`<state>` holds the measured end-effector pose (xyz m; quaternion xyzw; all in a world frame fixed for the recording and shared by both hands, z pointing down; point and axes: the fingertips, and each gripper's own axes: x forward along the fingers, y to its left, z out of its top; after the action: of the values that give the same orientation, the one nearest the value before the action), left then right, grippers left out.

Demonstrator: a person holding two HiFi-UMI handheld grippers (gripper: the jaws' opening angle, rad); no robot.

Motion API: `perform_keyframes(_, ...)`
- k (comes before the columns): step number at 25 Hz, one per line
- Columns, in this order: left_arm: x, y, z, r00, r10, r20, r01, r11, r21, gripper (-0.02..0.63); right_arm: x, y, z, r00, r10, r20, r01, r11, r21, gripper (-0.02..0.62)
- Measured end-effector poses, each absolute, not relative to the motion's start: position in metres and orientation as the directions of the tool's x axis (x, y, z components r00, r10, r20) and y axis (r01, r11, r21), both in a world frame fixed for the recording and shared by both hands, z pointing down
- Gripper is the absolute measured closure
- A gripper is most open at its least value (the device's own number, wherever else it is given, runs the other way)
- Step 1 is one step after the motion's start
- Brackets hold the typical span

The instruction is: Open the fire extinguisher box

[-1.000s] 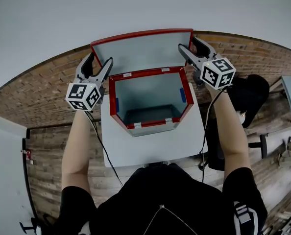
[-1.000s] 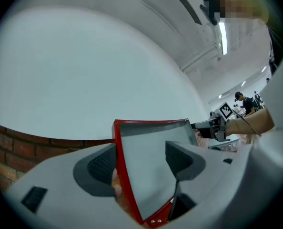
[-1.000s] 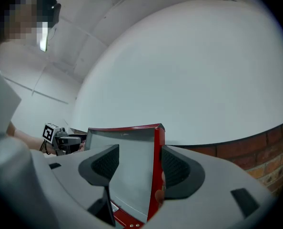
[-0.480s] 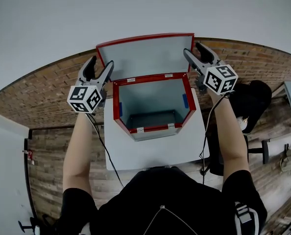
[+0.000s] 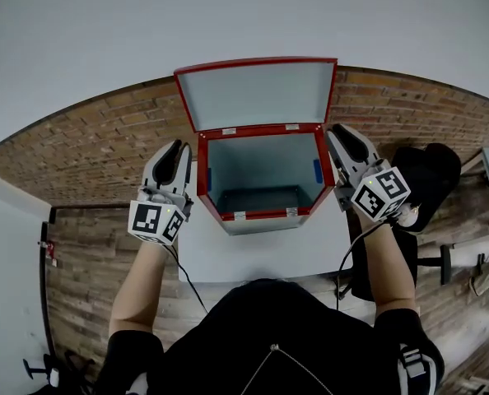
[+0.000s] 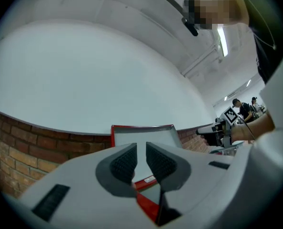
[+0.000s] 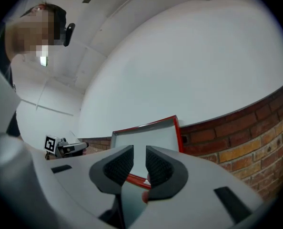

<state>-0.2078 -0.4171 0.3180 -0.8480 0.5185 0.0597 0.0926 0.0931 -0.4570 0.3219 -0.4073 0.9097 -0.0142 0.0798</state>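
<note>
The fire extinguisher box (image 5: 261, 179) stands open at the bench's (image 5: 253, 253) far edge, so the task looks done; the left gripper (image 5: 174, 151) and right gripper (image 5: 345, 138) flank it, their empty jaws just closed to a narrow gap, and need only withdraw.

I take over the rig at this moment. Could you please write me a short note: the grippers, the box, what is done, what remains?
Left gripper: beside the box, on its left. Its jaws have just been closing to a narrow gap, with nothing between them.
Right gripper: the same, on the right of the box.
The box stands on the white table, its lid raised upright.
Done: the box is open.
Left: seemingly nothing.
</note>
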Motion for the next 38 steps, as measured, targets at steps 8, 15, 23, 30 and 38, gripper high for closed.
perform_keyframes(8,-0.182,-0.362,0.376,0.46,-0.876,-0.146,-0.881,-0.47,0.048,0.558,0.047,-0.383,0.359,-0.674,-0.732,-0.1,-0.737,0.676,0.023,0.575)
perform_keyframes(15,-0.152,-0.326,0.396,0.489,-0.861,-0.141,-0.855,-0.505,0.115,0.558,0.019,-0.341,0.373,-0.678,-0.729,-0.097,-0.734,0.678,0.037,0.577)
perform_keyframes(23,-0.115,-0.303,0.424,0.575,-0.813,-0.089,-0.804,-0.582,0.124,0.558,0.002,-0.323,0.418,-0.698,-0.716,-0.007,-0.715,0.698,-0.042,0.577)
perform_keyframes(30,-0.102,-0.296,0.432,0.608,-0.791,-0.064,-0.78,-0.61,0.136,0.558,-0.004,-0.312,0.437,-0.703,-0.709,0.059,-0.711,0.699,-0.074,0.577)
perform_keyframes(38,-0.098,-0.29,0.437,0.617,-0.785,-0.057,-0.777,-0.619,0.119,0.558,-0.001,-0.307,0.445,-0.689,-0.721,0.073,-0.725,0.685,-0.079,0.577)
